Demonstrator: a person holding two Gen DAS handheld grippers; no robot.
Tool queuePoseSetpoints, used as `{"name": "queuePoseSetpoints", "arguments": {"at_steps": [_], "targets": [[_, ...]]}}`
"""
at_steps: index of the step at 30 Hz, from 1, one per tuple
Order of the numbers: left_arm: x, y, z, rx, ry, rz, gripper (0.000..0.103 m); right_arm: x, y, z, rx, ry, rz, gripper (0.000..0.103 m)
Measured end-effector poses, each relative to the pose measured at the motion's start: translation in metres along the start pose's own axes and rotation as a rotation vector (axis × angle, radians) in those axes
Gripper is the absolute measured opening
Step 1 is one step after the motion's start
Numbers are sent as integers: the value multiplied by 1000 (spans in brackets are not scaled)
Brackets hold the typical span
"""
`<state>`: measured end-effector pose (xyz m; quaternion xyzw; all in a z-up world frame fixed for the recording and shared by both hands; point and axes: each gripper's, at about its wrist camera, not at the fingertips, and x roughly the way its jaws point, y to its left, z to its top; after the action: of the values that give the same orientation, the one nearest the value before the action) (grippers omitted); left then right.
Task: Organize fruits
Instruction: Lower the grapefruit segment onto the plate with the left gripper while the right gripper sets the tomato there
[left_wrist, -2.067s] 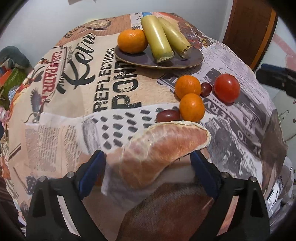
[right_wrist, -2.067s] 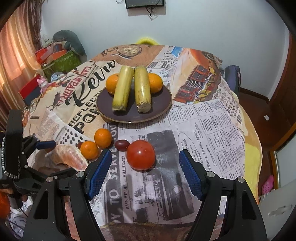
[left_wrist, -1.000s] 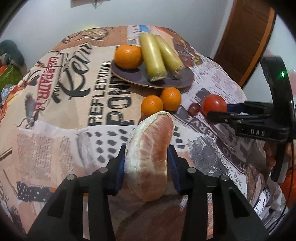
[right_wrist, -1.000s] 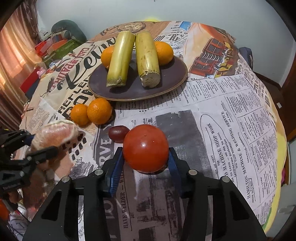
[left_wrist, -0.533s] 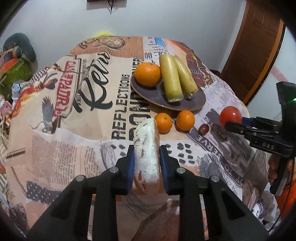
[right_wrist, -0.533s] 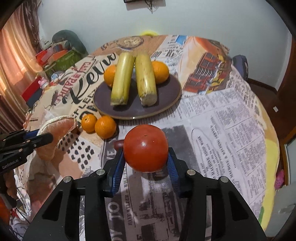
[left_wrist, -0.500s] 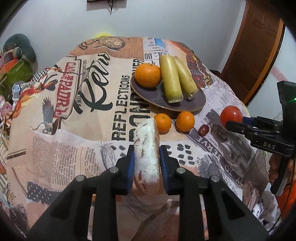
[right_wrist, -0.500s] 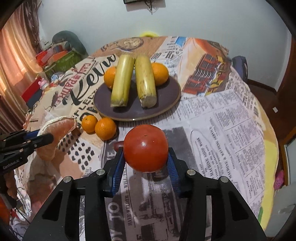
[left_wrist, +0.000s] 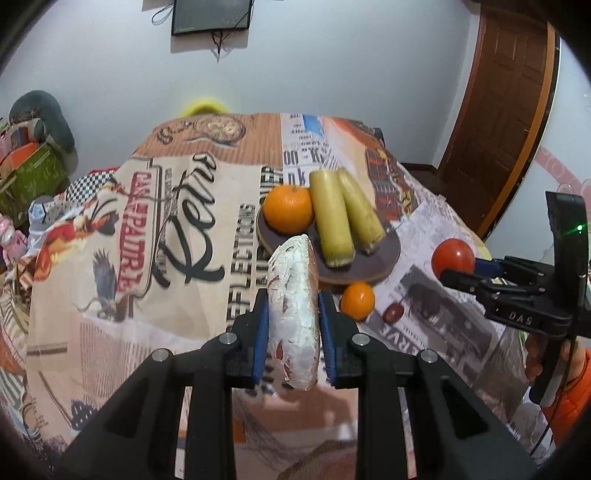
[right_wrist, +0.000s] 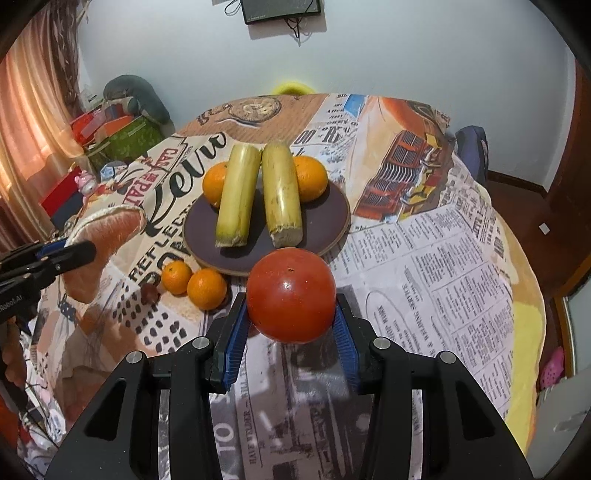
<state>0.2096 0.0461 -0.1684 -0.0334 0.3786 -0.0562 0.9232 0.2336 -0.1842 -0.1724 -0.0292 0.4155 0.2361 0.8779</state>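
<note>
We are carrying both fruits to the plate (right_wrist: 334, 221): left hand-held gripper (left_wrist: 291, 325) clamping the wedge (left_wrist: 293, 314), right hand-held gripper (right_wrist: 291, 334) clamping the tomato (right_wrist: 291, 294) (aiming for bare rim, clear of the canes (right_wrist: 258, 194)).

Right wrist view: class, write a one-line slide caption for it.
Right gripper holds a red tomato above the newsprint tablecloth, facing a dark plate of oranges and cane.

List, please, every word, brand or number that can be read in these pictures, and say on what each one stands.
"DAS": on the body of the right gripper, seen from the left wrist.
"Robot.AI", its start cut off: on the body of the left gripper, seen from the right wrist.
"REFLECTIONS", partly hidden: on the tablecloth.
"TO SERVE", partly hidden: on the tablecloth's newspaper print.
Red "CASA ... PADRE" sign: only partly legible.
Fine newspaper columns: too small to read.
</note>
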Motion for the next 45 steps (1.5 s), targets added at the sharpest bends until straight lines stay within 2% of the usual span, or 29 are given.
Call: {"name": "queuePoseSetpoints", "arguments": {"at_steps": [17, 25, 32, 36, 41, 45], "targets": [[42, -7, 53, -24, -44, -28, 25, 19, -11, 38, -18, -39, -15, 41], [70, -7, 69, -29, -34, -33, 25, 39, -18, 58, -32, -37, -25, 41], [88, -2, 83, -70, -62, -37, 25, 65, -23, 71, -42, -14, -31, 41], [98, 0, 82, -76, -53, -31, 25, 77, -26, 75, -45, 3, -32, 41], [114, -2, 73, -68, 2, -47, 24, 90, -30, 76, -41, 28, -28, 41], [117, -6, 70, -52, 7, -44, 24, 94, -33, 75, -32, 40, -12, 41]]}}
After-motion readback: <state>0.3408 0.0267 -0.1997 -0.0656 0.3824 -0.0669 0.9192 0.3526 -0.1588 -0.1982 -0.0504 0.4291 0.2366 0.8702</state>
